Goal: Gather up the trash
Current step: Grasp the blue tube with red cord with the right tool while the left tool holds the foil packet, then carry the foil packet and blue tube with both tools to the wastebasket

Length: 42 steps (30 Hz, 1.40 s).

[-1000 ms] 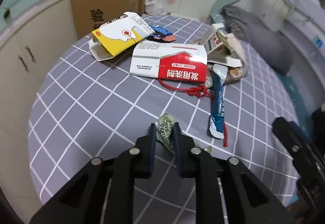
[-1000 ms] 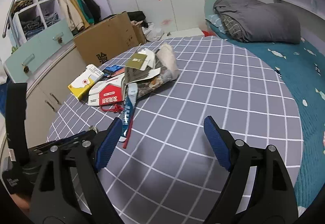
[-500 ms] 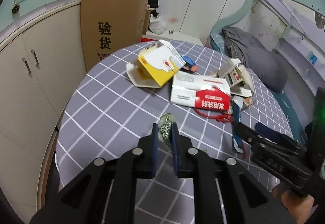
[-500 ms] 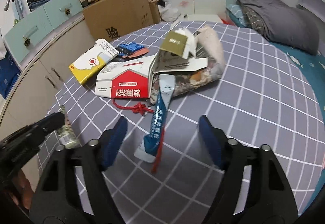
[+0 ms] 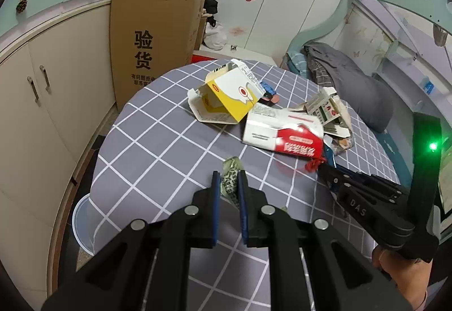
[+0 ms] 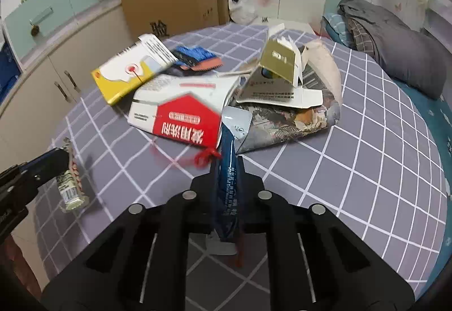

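Note:
My left gripper [image 5: 228,184] is shut on a small crumpled green-and-white wrapper [image 5: 230,171] and holds it above the near side of the round table [image 5: 158,147]. In the right wrist view that wrapper [image 6: 70,189] hangs from the left gripper [image 6: 60,154] at the left edge. My right gripper [image 6: 227,170] is closing, and its pads press on a long blue sachet [image 6: 227,147] that lies beside a red string [image 6: 204,155]. Behind these lie a red-and-white box [image 6: 180,119], a yellow-and-white carton [image 6: 127,76] and a heap of torn paper packaging [image 6: 285,105].
A grey checked cloth covers the table. A tall cardboard box [image 5: 152,37] and cream cabinets [image 5: 42,102] stand to the left. A pale round bin [image 5: 80,223] sits on the floor below the table's left edge. A bed with a grey blanket [image 6: 395,48] is at the right.
The right gripper has come forward over the blue sachet and its wide jaws have closed onto it. The left gripper, still holding the small wrapper, has drawn back toward the table's left edge.

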Motion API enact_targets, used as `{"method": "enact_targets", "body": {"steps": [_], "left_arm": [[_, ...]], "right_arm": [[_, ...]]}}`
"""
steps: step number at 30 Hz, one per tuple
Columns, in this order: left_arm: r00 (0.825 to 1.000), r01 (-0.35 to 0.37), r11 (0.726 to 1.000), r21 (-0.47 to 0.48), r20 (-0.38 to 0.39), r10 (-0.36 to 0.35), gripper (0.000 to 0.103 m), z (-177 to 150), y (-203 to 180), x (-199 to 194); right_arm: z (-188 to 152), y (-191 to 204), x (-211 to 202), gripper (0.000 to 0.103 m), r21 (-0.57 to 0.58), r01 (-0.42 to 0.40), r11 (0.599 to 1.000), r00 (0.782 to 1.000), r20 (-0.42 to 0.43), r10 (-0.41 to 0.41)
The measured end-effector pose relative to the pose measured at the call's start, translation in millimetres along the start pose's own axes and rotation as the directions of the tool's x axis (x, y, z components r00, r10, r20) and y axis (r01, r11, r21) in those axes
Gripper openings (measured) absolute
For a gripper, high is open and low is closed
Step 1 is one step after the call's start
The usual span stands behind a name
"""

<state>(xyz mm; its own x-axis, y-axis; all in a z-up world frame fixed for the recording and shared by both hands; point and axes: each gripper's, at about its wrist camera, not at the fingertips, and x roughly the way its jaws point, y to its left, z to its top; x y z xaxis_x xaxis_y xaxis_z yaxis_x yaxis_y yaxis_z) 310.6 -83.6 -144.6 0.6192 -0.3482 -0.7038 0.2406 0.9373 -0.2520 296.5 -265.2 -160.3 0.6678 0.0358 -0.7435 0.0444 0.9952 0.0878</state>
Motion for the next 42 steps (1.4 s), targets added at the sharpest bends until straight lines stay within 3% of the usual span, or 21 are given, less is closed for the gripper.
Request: {"method": "enact_targets", "body": {"steps": [7, 13, 21, 26, 31, 37, 42], "left_arm": [[0.999, 0.030, 1.000, 0.003, 0.031, -0.030, 0.011, -2, 9, -19], [0.996, 0.040, 0.999, -0.018, 0.076, -0.038, 0.011, 2, 32, -46], [0.990, -0.066, 0.997, -0.043, 0.122, 0.071, 0.011, -7, 98, -81], [0.977, -0.170, 0.980, -0.100, 0.113, 0.181, 0.011, -23, 166, -94], [0.968, -0.235, 0.957, -0.170, 0.051, 0.246, 0.011, -39, 231, -85], [0.959, -0.282, 0.934, -0.221, -0.043, 0.279, 0.011, -56, 287, -52], [0.950, -0.310, 0.921, -0.235, -0.106, 0.293, 0.012, -64, 312, -21]], "right_arm": [[-5, 22, -38, 0.010, -0.009, -0.069, 0.998, 0.995, 0.067, 0.070], [8, 70, -63, 0.010, -0.068, -0.129, 0.989, 0.985, 0.110, 0.136], [16, 162, -60, 0.010, -0.168, -0.242, 0.956, 0.958, 0.112, 0.263], [11, 234, -35, 0.010, -0.222, -0.319, 0.921, 0.938, 0.065, 0.341], [-3, 292, 6, 0.010, -0.234, -0.382, 0.894, 0.920, -0.010, 0.391], [-27, 337, 57, 0.010, -0.251, -0.375, 0.892, 0.927, -0.083, 0.366], [-35, 345, 85, 0.010, -0.259, -0.336, 0.906, 0.942, -0.077, 0.327]]}}
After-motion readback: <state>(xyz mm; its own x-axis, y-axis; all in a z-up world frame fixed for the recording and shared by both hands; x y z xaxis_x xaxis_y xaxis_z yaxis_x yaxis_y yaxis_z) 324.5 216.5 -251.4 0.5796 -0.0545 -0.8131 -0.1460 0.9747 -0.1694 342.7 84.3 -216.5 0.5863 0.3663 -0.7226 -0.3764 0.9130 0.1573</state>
